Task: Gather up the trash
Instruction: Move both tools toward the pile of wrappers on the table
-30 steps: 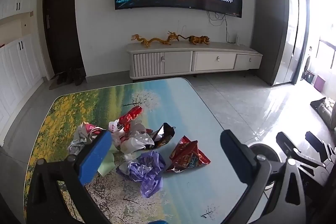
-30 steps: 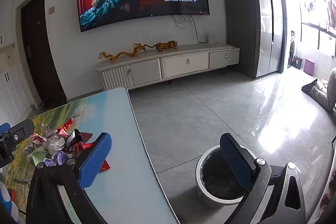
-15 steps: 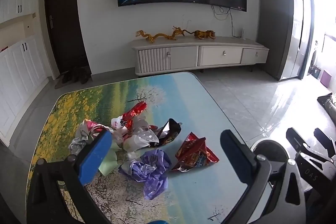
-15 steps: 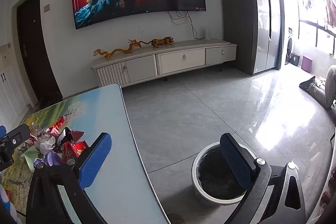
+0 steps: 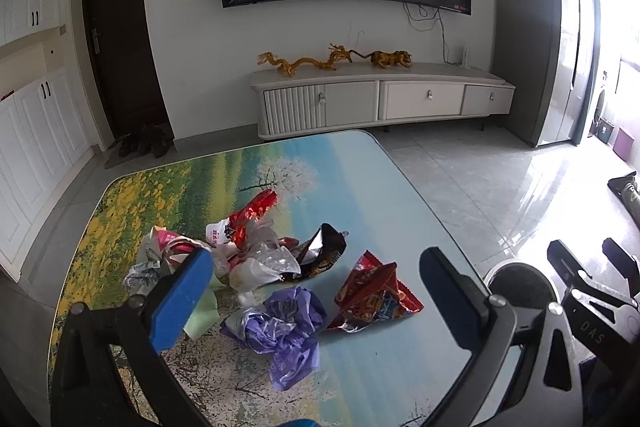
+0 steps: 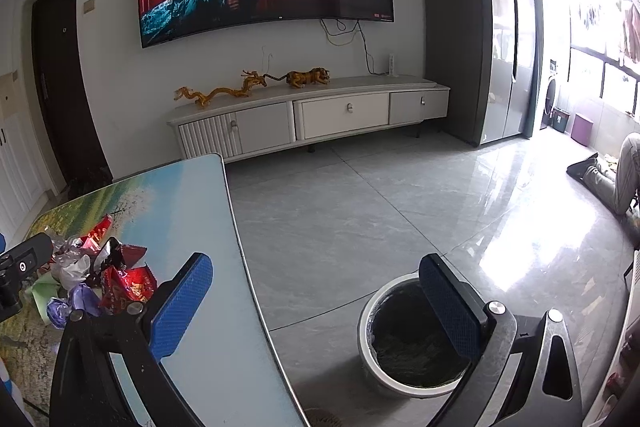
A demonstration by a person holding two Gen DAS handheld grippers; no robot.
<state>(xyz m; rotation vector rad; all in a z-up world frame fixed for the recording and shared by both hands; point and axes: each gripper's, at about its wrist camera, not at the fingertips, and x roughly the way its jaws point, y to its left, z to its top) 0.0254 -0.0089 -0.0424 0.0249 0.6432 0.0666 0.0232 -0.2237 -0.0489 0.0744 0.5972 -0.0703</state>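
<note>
A heap of trash lies on the picture-printed table (image 5: 360,179): a red snack wrapper (image 5: 370,297), a crumpled purple bag (image 5: 282,325), a dark foil wrapper (image 5: 322,255), clear and white plastic (image 5: 260,259) and a red wrapper (image 5: 252,211). My left gripper (image 5: 316,297) is open and empty, above and just short of the heap. The heap also shows in the right wrist view (image 6: 96,279). My right gripper (image 6: 316,301) is open and empty, over the table's right edge, with the white trash bin (image 6: 408,343) on the floor below its right finger.
The bin also shows in the left wrist view (image 5: 520,285), past the table's right edge, with my right gripper's body (image 5: 588,291) beside it. A white TV cabinet (image 6: 312,119) stands at the far wall. Grey tiled floor (image 6: 400,211) lies right of the table.
Both views have shifted slightly; the left gripper sits a little lower and closer over the heap. The right gripper has drifted right, toward the bin. Both stay open and empty.
</note>
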